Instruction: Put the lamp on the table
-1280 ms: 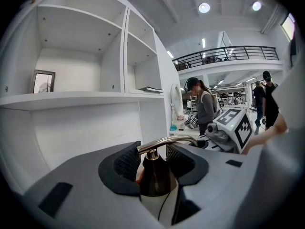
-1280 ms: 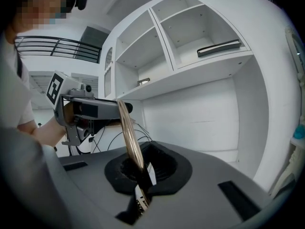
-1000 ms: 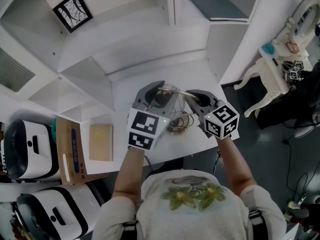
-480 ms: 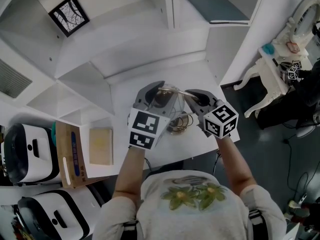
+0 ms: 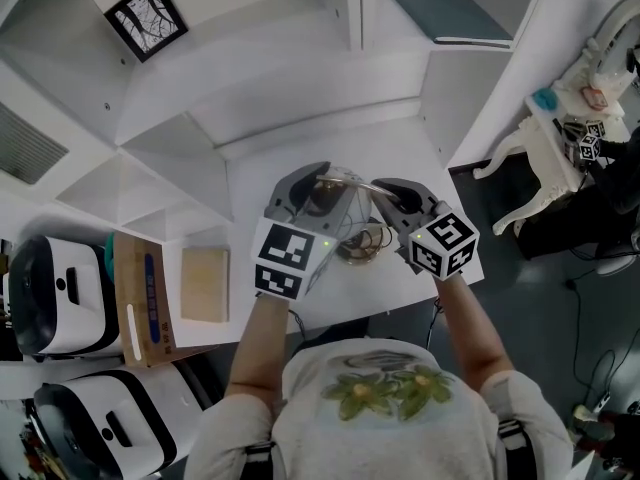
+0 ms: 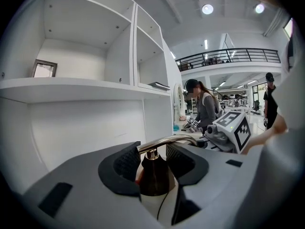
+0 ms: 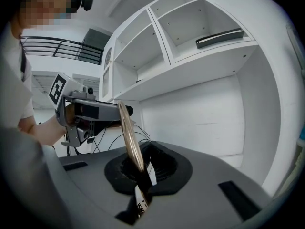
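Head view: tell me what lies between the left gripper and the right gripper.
The lamp: its curved brass arm runs from left gripper to right gripper, both shut on it, wire shade below. The head view shows it.

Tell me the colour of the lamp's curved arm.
Shiny brass-gold lamp arm, best seen in the right gripper view.

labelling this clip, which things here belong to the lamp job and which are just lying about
Part of the job:
- lamp, gripped by the left gripper and the right gripper
- table

Just lying about:
- framed picture
- dark book on a shelf
- wooden board
- cardboard box
- white side table
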`<action>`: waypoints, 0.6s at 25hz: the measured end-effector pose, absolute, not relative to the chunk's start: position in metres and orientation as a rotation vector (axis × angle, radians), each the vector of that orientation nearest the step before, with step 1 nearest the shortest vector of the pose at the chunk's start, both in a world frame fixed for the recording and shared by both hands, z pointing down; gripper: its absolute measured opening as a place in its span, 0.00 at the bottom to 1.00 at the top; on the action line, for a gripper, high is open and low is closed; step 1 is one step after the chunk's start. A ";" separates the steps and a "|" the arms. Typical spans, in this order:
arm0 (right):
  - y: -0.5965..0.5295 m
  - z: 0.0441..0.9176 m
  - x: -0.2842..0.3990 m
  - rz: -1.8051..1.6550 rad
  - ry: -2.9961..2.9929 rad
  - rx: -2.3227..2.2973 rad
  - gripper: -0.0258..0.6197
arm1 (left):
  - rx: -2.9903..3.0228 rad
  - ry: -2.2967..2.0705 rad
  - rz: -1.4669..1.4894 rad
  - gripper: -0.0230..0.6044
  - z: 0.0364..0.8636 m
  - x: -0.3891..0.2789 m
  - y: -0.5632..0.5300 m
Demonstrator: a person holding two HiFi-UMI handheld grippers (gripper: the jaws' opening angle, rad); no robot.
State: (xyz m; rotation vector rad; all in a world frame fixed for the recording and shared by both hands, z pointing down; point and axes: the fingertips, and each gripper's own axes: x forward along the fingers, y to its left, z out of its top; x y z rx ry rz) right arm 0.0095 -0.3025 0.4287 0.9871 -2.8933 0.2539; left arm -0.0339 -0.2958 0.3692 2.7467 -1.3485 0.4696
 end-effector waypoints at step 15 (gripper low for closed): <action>-0.307 0.446 0.013 0.286 -2.818 1.119 0.09 | 2.759 -1.333 0.429 0.34 0.374 -0.042 -0.291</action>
